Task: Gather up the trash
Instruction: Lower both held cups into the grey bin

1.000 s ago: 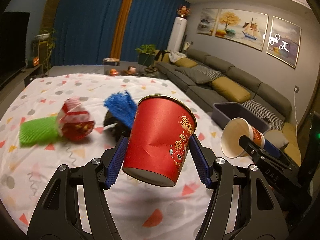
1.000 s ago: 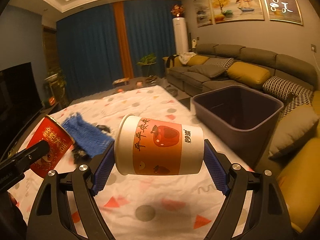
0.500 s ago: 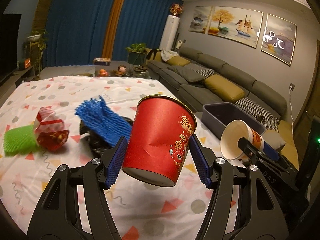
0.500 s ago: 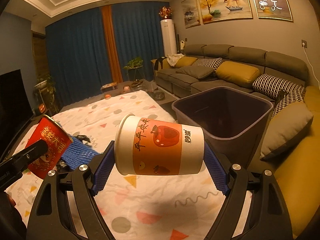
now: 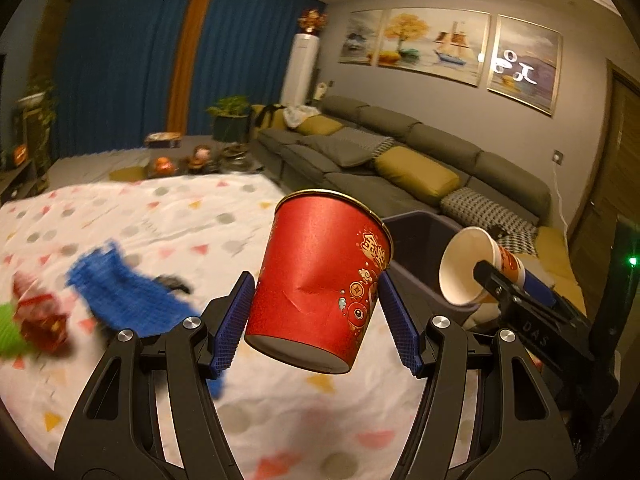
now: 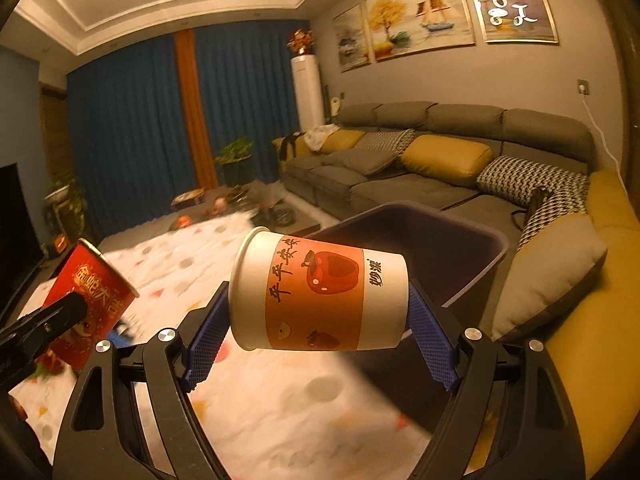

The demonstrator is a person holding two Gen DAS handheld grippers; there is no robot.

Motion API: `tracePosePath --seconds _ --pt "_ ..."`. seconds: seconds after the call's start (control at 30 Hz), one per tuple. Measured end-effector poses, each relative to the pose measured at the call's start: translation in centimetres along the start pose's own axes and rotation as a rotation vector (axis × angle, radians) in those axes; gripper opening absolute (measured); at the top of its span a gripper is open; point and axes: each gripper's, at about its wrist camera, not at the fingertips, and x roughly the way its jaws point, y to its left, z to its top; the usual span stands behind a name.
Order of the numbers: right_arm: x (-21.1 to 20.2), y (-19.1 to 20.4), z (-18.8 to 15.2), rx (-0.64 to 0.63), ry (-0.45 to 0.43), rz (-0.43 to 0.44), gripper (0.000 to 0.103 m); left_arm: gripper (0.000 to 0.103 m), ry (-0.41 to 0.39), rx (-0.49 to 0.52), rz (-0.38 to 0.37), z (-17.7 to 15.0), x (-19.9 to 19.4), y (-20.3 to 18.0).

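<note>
Two cups are in the air, and the risk is mostly at the bin, the dark tub at centre right of the right view, beside the sofa. Its mouth sits partly behind the white cup, so a release made short of the rim would likely drop the cup onto the patterned desk or the floor gap beside it.

The red cup, centre of the left view, already shows a dent in its wall. The left tool pinches it by the sides, tilted; more squeeze may crumple it and let it slip.

The right tool clamps the white cup end to end, lying sideways. That hold looks prone to a roll or pop-out.

Both tools crowd together; they may knock.

Blue mesh and a red wrapper remain at lower left.
</note>
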Motion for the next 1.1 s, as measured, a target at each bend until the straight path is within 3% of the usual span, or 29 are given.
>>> tracePosePath --seconds 0.27,0.5,1.1 --pt "3.0 -4.3 1.5 0.013 -0.003 -0.061 0.081 0.062 0.0 0.021 -0.122 2.3 4.9 -4.2" --pt "5.7 -6.4 1.6 -0.003 0.019 -0.052 0.081 0.063 0.055 0.036 -0.194 3.0 10.4 -6.9" --pt "8.7 -6.9 -0.1 -0.05 0.089 -0.023 0.081 0.063 0.211 -0.027 -0.28 2.5 19.7 -8.8"
